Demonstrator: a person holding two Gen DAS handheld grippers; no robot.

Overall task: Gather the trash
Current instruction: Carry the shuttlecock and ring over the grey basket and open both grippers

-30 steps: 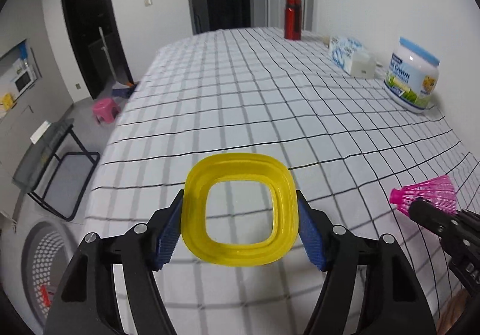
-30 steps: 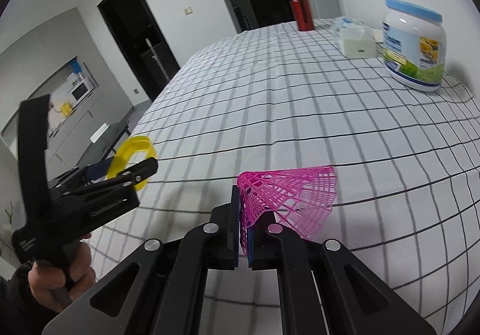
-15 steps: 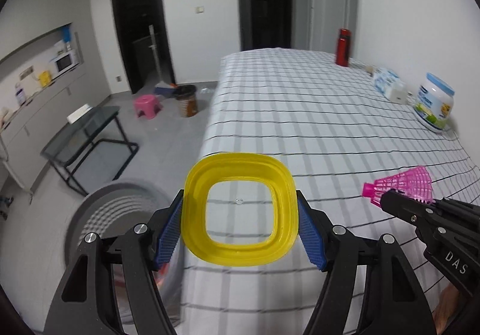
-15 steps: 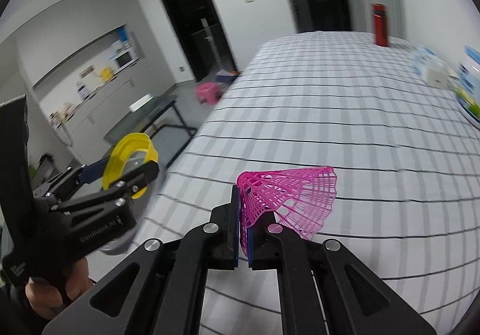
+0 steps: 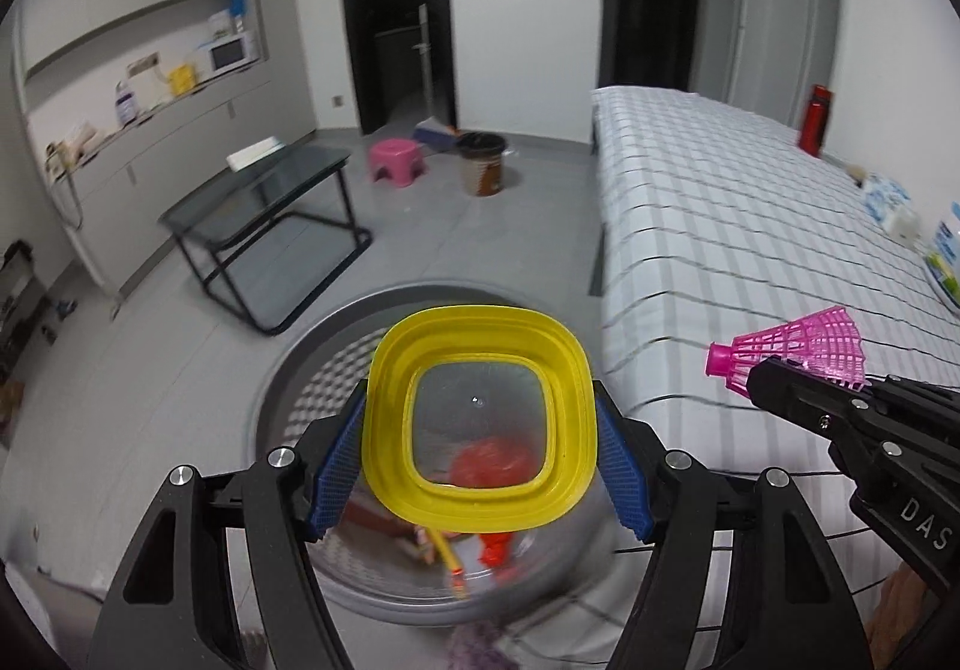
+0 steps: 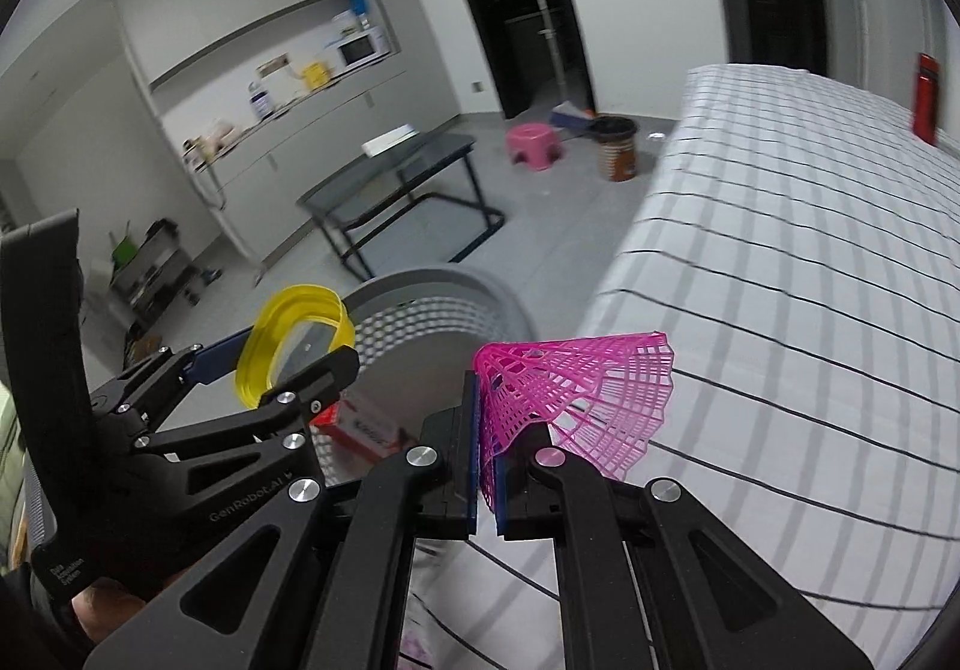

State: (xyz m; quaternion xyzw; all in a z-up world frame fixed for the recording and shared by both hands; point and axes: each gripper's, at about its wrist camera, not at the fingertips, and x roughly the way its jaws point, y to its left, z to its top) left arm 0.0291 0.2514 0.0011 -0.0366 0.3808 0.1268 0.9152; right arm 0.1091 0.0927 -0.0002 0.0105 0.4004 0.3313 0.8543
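Left gripper (image 5: 479, 469) clamped on a yellow plastic lid (image 5: 480, 418), blue pads (image 5: 621, 475) pressing both side edges. Lid is square-ish with rounded corners and a clear centre panel, held upright, face toward the camera. It sits directly above the open mouth of a grey mesh trash bin (image 5: 312, 370) on the floor, not touching the bin. Through and below the lid, bin contents show: something red-orange (image 5: 489, 460), a yellow stick-like item (image 5: 447, 556), other bits blurred, can't identify.

Right gripper (image 6: 486, 466) squeezed shut on a pink plastic shuttlecock (image 6: 588, 400), pinching the mesh skirt near its narrow end between the blue pads (image 6: 473, 448); skirt flares out to the right. In the left wrist view the same shuttlecock (image 5: 798, 349) sits at the tip of the right gripper (image 5: 774, 376), cap end pointing left, hanging over the edge of the checked tablecloth (image 5: 750, 226), beside the bin, not over it.

In the right wrist view the left gripper (image 6: 300, 370) holds the lid (image 6: 294, 340) over the bin (image 6: 432, 304); a red and white carton (image 6: 366, 424) lies inside the bin.

Background: table with white cloth and black grid lines, red bottle (image 5: 813, 121) at the far end, tissue pack (image 5: 888, 199) and a labelled tub (image 5: 945, 262) along the right edge. On the grey floor: black glass side table (image 5: 264, 202), pink stool (image 5: 396, 160), brown bucket (image 5: 483, 163). Microwave (image 5: 231, 55) on the wall counter.
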